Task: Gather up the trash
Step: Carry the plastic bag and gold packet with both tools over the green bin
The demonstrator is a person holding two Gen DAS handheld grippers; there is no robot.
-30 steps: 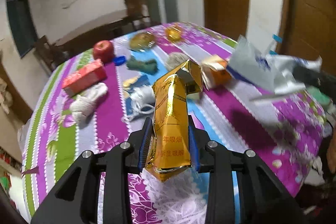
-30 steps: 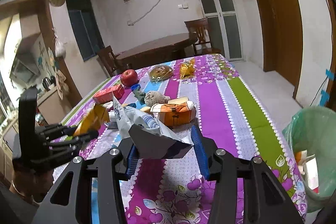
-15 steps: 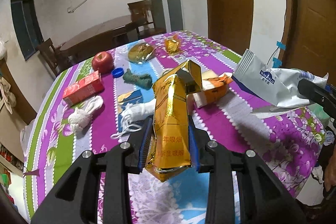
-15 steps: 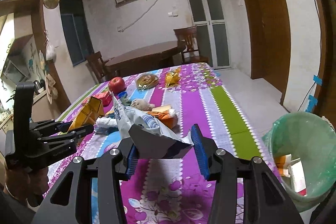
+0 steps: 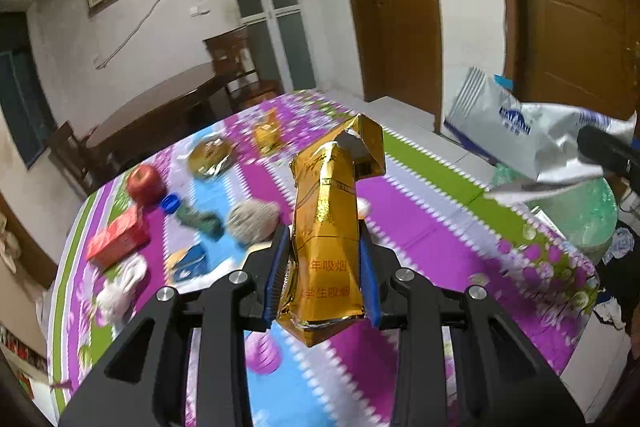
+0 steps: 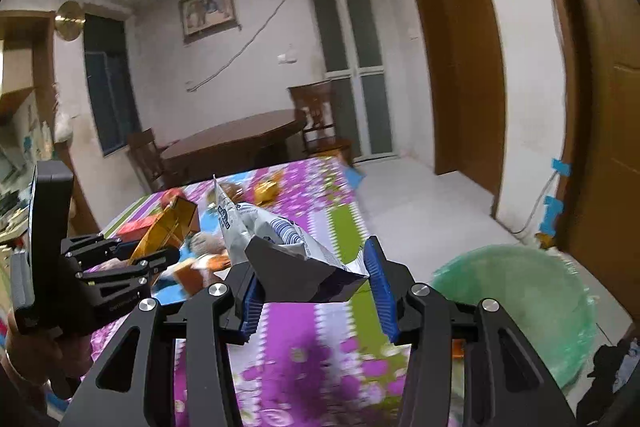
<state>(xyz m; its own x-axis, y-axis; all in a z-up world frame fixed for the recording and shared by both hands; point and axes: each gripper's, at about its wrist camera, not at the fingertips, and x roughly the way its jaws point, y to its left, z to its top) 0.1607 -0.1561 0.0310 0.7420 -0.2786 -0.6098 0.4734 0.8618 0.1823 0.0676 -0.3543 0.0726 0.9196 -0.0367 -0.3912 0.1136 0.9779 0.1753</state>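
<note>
The left gripper (image 5: 322,275) pinches a gold pack (image 5: 326,227) between its blue pads, gripping the lower half; the pack stands nearly upright, its torn flap open at the top. The right gripper (image 6: 316,283) pinches a crumpled white bag (image 6: 280,247) with blue print, the pads pressing on its folded lower end while the rest sticks up and to the left. Both are held in the air above the surface (image 5: 420,227), which wears a cloth striped purple, green, blue and white.

A bin (image 6: 520,307) lined with a green bag stands on the floor just off the surface's right edge, near the white bag; some scraps lie in it, too blurred to name.

On the surface, toward the far left corner, lie an apple (image 5: 145,183), a blue cap (image 5: 170,203) just beside it, a red box (image 5: 118,239) and a white cloth bundle (image 5: 120,287) near the left edge. Near the middle are a dark green lump (image 5: 200,221) and a grey ball (image 5: 252,219). Farther back sit a wrapped bun (image 5: 210,157) and a yellow wrapper (image 5: 268,135).

From the right wrist view a hand (image 6: 24,347) grips the left gripper's handle.
</note>
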